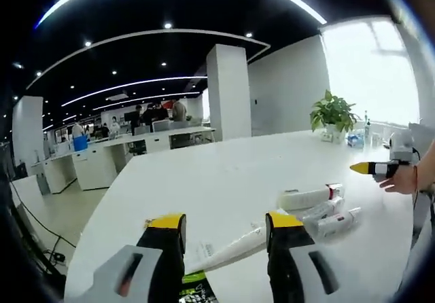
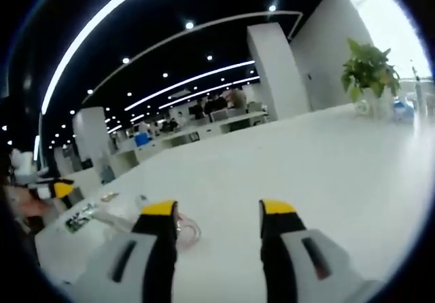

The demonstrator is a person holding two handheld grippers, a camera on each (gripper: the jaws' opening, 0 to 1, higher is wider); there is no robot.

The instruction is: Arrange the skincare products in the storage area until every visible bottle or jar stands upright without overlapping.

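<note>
White squeeze tubes (image 1: 312, 198) lie flat on the table (image 1: 224, 174); light, soft, likely slippery, best gripped mid-body. Both grippers (image 1: 224, 228) (image 2: 219, 215) stand apart, empty.

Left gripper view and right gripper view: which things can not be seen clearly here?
- Left gripper view: the long white tube lies partly behind the left gripper; its label is too small to read.
- The bottles overlap, so their count is uncertain.
- Right gripper view: the items at the table edge are blurred and partly hidden by the right gripper.
</note>
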